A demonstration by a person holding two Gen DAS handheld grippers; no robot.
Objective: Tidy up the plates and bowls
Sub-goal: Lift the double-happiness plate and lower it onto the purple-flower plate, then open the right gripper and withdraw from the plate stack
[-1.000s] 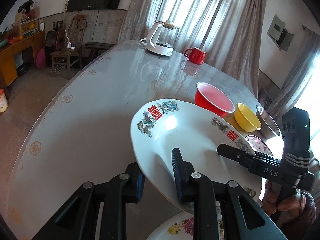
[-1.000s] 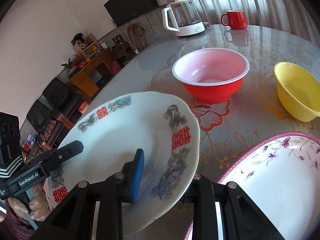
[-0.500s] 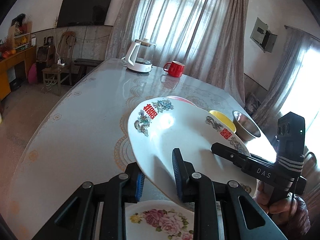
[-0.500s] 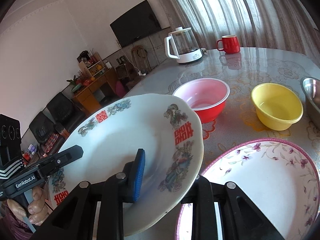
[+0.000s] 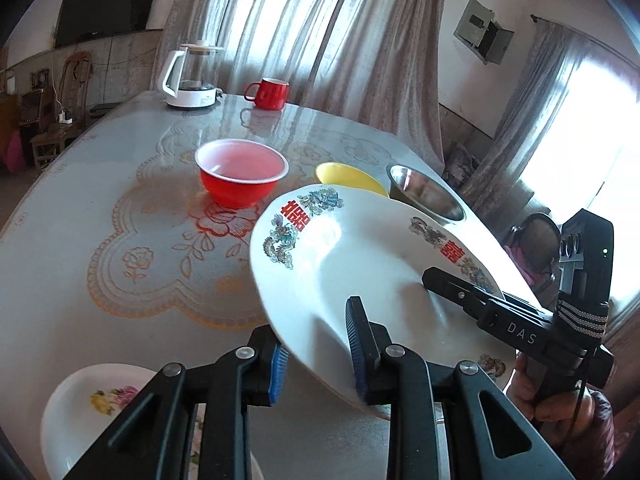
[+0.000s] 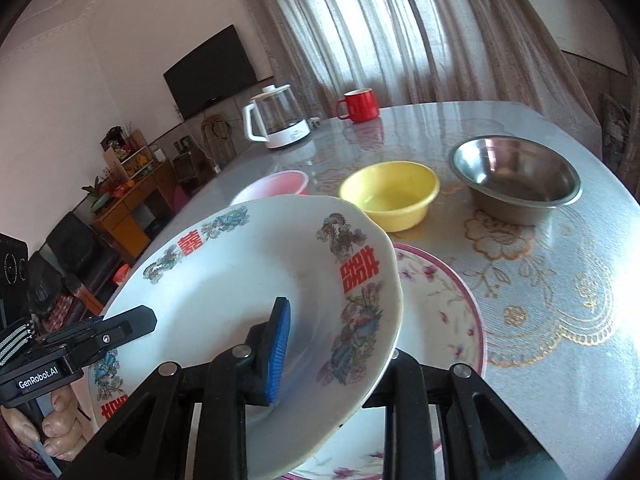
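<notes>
Together, both grippers' fingers clamp the white plate [image 5: 360, 264] – it hides most of the pink-rimmed plate [image 6: 440, 312].

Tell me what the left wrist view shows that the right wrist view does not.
Only the left wrist view shows the small white plate with a yellow and pink flower.

Only the right wrist view shows the large pink-rimmed floral plate, lying under the held one.

Both show the white plate with red characters, clamped by the left tool and right tool, plus the red plastic bowl, yellow bowl and steel bowl.
</notes>
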